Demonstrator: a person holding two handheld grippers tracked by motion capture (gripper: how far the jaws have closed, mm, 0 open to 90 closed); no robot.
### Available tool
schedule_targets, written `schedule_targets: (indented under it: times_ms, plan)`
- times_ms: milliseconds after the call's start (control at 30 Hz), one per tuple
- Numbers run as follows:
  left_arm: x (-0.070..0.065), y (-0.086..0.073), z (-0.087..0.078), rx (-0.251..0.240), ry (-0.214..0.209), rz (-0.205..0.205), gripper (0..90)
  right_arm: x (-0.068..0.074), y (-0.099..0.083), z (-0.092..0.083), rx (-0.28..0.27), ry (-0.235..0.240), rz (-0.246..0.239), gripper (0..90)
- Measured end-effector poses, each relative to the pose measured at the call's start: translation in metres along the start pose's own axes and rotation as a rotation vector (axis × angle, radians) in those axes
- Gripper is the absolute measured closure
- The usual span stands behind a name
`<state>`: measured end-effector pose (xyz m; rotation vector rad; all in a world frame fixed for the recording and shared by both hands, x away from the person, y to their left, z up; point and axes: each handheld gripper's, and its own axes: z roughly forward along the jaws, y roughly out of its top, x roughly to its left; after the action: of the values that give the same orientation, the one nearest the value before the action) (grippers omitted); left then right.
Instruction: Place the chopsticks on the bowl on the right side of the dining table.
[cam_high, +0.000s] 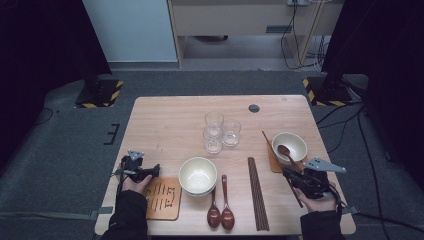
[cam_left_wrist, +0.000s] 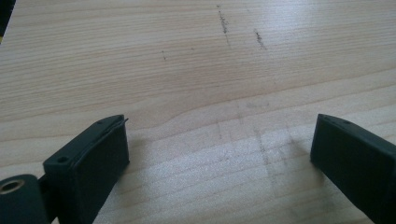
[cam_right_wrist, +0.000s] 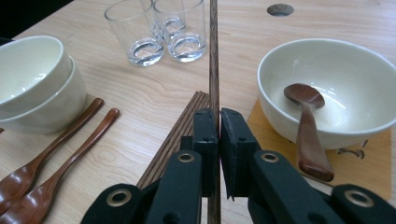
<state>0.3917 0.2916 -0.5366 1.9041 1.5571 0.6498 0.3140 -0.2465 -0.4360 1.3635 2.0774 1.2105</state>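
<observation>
My right gripper (cam_high: 289, 173) (cam_right_wrist: 219, 114) is shut on a single dark wooden chopstick (cam_high: 271, 148) (cam_right_wrist: 214, 56), which runs up between the jaws and points toward the glasses. It is held just left of a white bowl (cam_high: 290, 144) (cam_right_wrist: 327, 88) with a brown spoon (cam_right_wrist: 306, 121) in it, standing on an orange coaster (cam_right_wrist: 369, 172). A bundle of chopsticks (cam_high: 257, 192) (cam_right_wrist: 182, 126) lies on the table below the jaws. My left gripper (cam_high: 155, 170) (cam_left_wrist: 219, 140) stands open low over bare wood at the table's left edge, with nothing between its fingers.
Two stacked white bowls (cam_high: 198, 175) (cam_right_wrist: 32, 79) sit front centre, with two brown spoons (cam_high: 220, 207) (cam_right_wrist: 56, 158) beside them. Three clear glasses (cam_high: 220, 131) (cam_right_wrist: 159, 28) stand mid-table. A wooden coaster (cam_high: 162, 197) lies by my left hand. A round hole (cam_high: 254, 108) marks the far side.
</observation>
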Motion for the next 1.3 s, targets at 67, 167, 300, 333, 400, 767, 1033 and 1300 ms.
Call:
schedule_targets:
  times_ms: [67, 167, 300, 333, 400, 767, 1033, 1300]
  plan:
    - [0.000, 0.000, 0.000, 0.000, 0.000, 0.000, 3.2, 0.000, 0.002, -0.002, -0.006, 0.000, 0.000, 85.4]
    - [0.000, 0.000, 0.000, 0.000, 0.000, 0.000, 3.2, -0.001, 0.004, -0.004, -0.015, 0.000, 0.002, 85.4]
    - [0.000, 0.000, 0.000, 0.000, 0.000, 0.000, 3.2, -0.001, 0.007, -0.007, -0.027, 0.004, 0.001, 85.4]
    - [0.000, 0.000, 0.000, 0.000, 0.000, 0.000, 3.2, -0.001, 0.007, -0.008, -0.027, 0.003, -0.002, 85.4]
    - [0.000, 0.000, 0.000, 0.000, 0.000, 0.000, 3.2, 0.000, 0.008, -0.009, -0.032, 0.005, -0.003, 85.4]
    - [0.000, 0.000, 0.000, 0.000, 0.000, 0.000, 3.3, 0.000, 0.017, -0.014, -0.058, 0.010, -0.008, 85.4]
    - [0.000, 0.000, 0.000, 0.000, 0.000, 0.000, 3.2, -0.001, 0.023, -0.020, -0.081, 0.012, -0.003, 85.4]
    - [0.000, 0.000, 0.000, 0.000, 0.000, 0.000, 3.2, -0.004, 0.028, -0.023, -0.094, 0.005, -0.008, 85.4]
